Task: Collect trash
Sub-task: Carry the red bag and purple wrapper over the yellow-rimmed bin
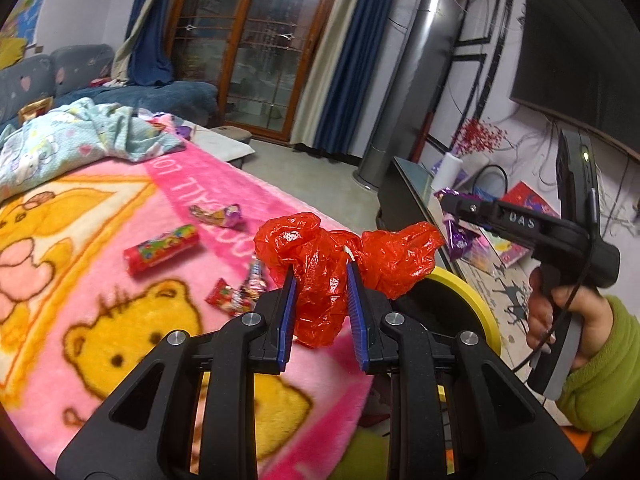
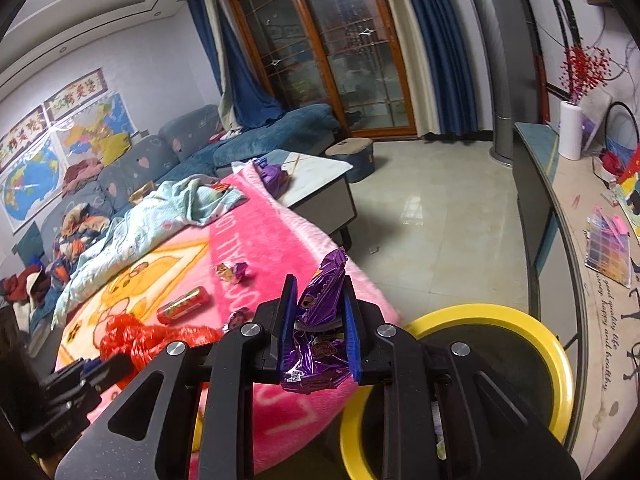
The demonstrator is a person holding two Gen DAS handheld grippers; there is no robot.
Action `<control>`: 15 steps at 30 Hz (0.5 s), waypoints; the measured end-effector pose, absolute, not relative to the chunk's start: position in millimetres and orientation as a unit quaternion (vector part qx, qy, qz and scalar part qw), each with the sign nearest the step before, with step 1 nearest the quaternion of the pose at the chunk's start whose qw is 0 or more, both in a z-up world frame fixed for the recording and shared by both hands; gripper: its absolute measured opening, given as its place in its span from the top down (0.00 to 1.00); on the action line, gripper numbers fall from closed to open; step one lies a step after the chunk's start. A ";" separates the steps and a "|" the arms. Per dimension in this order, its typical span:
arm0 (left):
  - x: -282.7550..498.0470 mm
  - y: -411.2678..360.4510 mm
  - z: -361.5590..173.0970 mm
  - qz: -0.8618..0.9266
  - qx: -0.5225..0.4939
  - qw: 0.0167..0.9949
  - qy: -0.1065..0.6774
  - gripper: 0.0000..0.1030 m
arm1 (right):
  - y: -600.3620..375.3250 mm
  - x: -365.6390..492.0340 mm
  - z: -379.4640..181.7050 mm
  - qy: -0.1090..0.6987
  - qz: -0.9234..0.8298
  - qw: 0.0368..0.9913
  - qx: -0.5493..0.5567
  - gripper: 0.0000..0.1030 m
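My left gripper (image 1: pixel 322 270) is shut on a crumpled red plastic bag (image 1: pixel 320 280) and holds it above the edge of the pink bear blanket (image 1: pixel 120 300). My right gripper (image 2: pixel 320 284) is shut on a purple foil wrapper (image 2: pixel 320 320), held beside a yellow-rimmed bin (image 2: pixel 560 360). The bin's rim also shows in the left wrist view (image 1: pixel 476 300), below the right gripper (image 1: pixel 444 200) and its wrapper (image 1: pixel 460 240). A red candy tube (image 1: pixel 160 248), a purple sweet wrapper (image 1: pixel 220 214) and small red wrappers (image 1: pixel 236 296) lie on the blanket. The red bag shows in the right wrist view (image 2: pixel 140 340).
A pale blue patterned cloth (image 1: pixel 80 136) lies bunched at the blanket's far end. A sofa (image 2: pixel 180 144) with clothes stands behind it. A low cabinet (image 2: pixel 568 240) with a white roll (image 2: pixel 570 130) and books runs along the right. Tiled floor (image 2: pixel 432 216) lies between.
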State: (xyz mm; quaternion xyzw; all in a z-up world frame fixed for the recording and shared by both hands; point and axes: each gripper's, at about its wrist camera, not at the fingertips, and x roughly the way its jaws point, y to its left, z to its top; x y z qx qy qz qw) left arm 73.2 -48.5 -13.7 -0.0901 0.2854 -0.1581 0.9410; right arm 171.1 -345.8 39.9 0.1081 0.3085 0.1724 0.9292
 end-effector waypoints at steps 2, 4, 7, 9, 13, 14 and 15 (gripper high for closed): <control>73.6 -57.4 -16.4 -0.166 -0.081 0.940 0.287 0.83 | -353.5 169.6 39.5 0.306 0.165 0.931 0.111 0.80; 73.5 -66.4 -17.9 -0.172 -0.072 0.939 0.289 0.83 | -361.4 167.9 38.9 0.304 0.157 0.933 0.115 0.80; 73.2 -78.7 -20.7 -0.181 -0.058 0.937 0.292 0.83 | -373.2 167.3 36.8 0.302 0.144 0.934 0.122 0.80; 72.2 -85.2 -21.6 -0.186 -0.051 0.936 0.294 0.83 | -380.8 167.2 34.2 0.303 0.136 0.935 0.126 0.80; 73.1 -98.3 -23.6 -0.195 -0.035 0.934 0.298 0.83 | -396.6 167.3 28.1 0.306 0.120 0.935 0.136 0.80; 73.9 -101.3 -24.6 -0.197 -0.032 0.933 0.300 0.83 | -400.5 167.6 26.5 0.307 0.116 0.935 0.139 0.80; 75.0 -105.8 -26.0 -0.201 -0.026 0.932 0.301 0.83 | -403.2 167.1 25.4 0.307 0.113 0.935 0.140 0.80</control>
